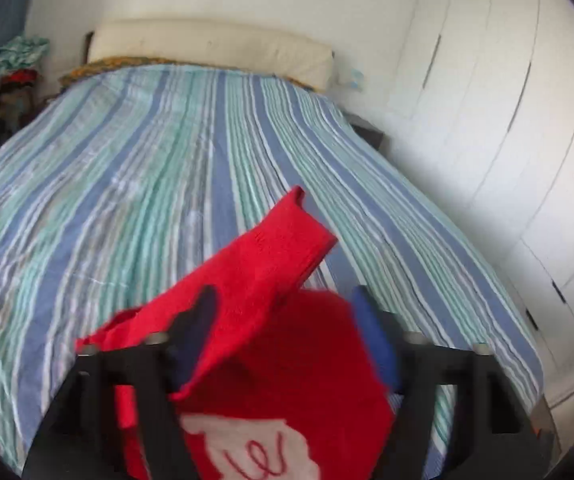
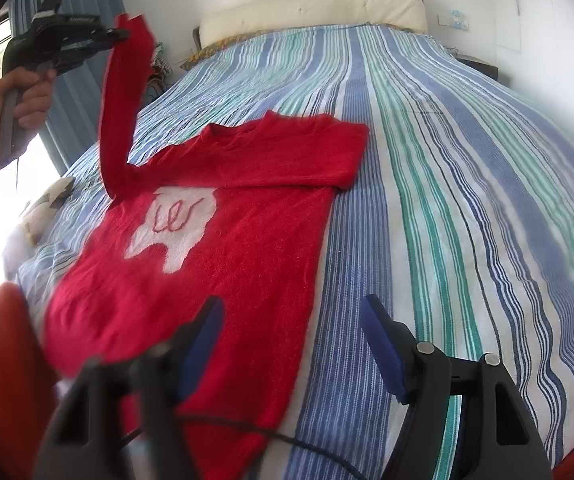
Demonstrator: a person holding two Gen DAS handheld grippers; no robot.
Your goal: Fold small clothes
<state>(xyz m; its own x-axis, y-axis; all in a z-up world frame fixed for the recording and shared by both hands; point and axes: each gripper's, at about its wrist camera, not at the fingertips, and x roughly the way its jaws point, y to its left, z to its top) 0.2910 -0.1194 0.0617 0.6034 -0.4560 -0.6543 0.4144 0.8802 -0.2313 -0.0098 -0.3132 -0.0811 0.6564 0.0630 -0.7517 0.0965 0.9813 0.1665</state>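
Observation:
A red sweater with a white patch lies flat on the striped bedspread. One sleeve is folded across its chest. The other sleeve stands lifted off the bed, its cuff at the tip of my left gripper, which a hand holds high at the left. In the left wrist view that sleeve drapes over one finger of the left gripper; the jaws stand wide apart and do not pinch it. My right gripper is open over the sweater's lower right edge, holding nothing.
A cream headboard closes the far end of the bed. White wardrobe doors run along the right. A clothes pile and a curtain are at the left. A black cable crosses the sweater's hem.

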